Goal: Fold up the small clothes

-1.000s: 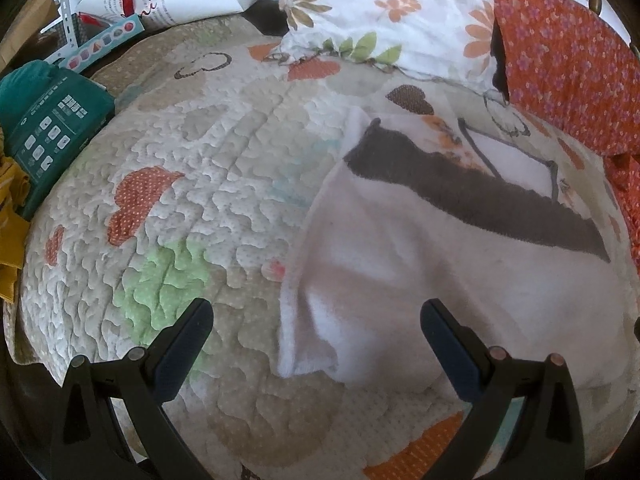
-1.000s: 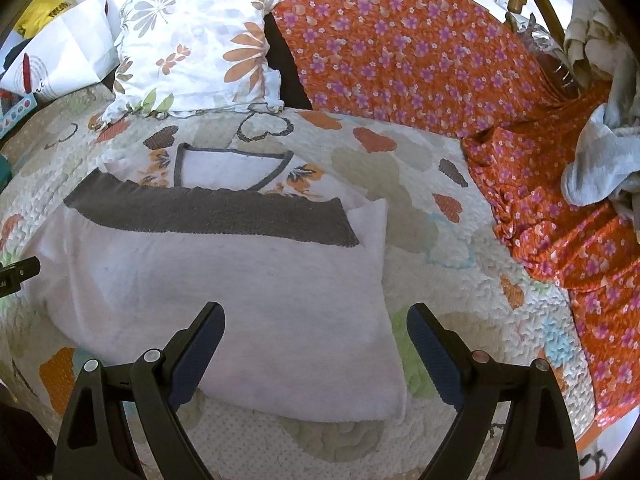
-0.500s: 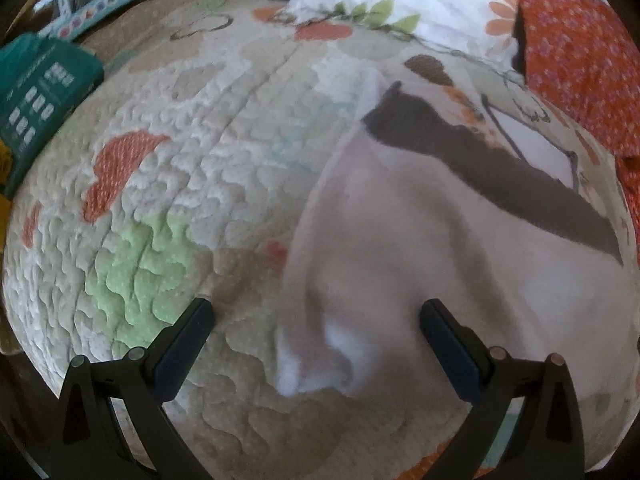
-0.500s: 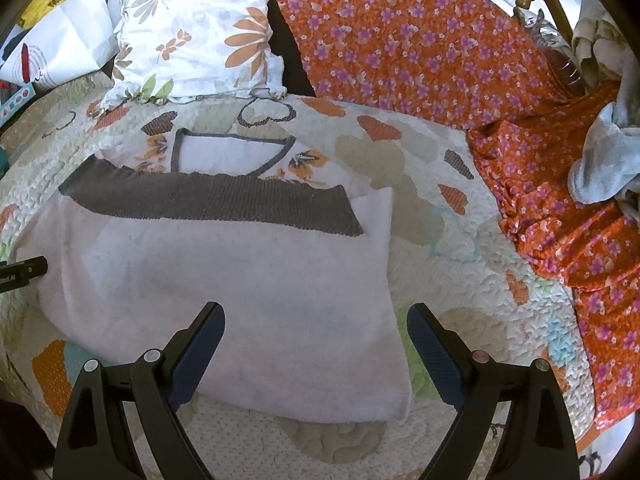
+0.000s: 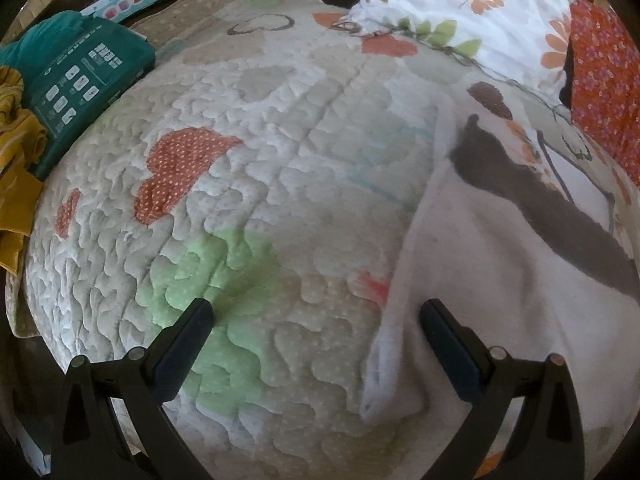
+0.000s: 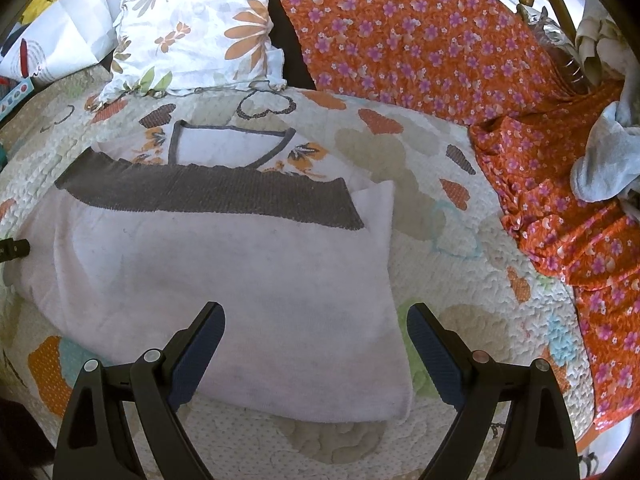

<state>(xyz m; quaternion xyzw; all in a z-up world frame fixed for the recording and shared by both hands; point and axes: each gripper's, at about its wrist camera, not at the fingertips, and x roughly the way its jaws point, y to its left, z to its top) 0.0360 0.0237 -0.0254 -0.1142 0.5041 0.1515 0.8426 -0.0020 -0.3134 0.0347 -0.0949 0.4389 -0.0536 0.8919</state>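
Note:
A white garment (image 6: 240, 280) with a dark grey band (image 6: 208, 196) lies folded flat on the quilted bed cover (image 6: 460, 240). A floral piece with a grey-trimmed neckline (image 6: 224, 148) lies just behind it. My right gripper (image 6: 316, 320) is open and empty, low over the garment's near right part. My left gripper (image 5: 316, 316) is open and empty over the quilt (image 5: 260, 160), its right finger at the garment's left edge (image 5: 404, 340). The left fingertip (image 6: 16, 248) also shows at the left edge of the right wrist view.
A floral pillow (image 6: 200, 28) and an orange flowered cloth (image 6: 420, 40) lie at the back and right. A grey-white cloth (image 6: 604, 164) sits at far right. A teal box (image 5: 80, 76), yellow fabric (image 5: 16, 160) and a white bag (image 6: 52, 36) are at the left.
My left gripper has shifted left, so the garment's left edge now sits by its right finger. My right gripper moved slightly closer over the garment. Both stay open.

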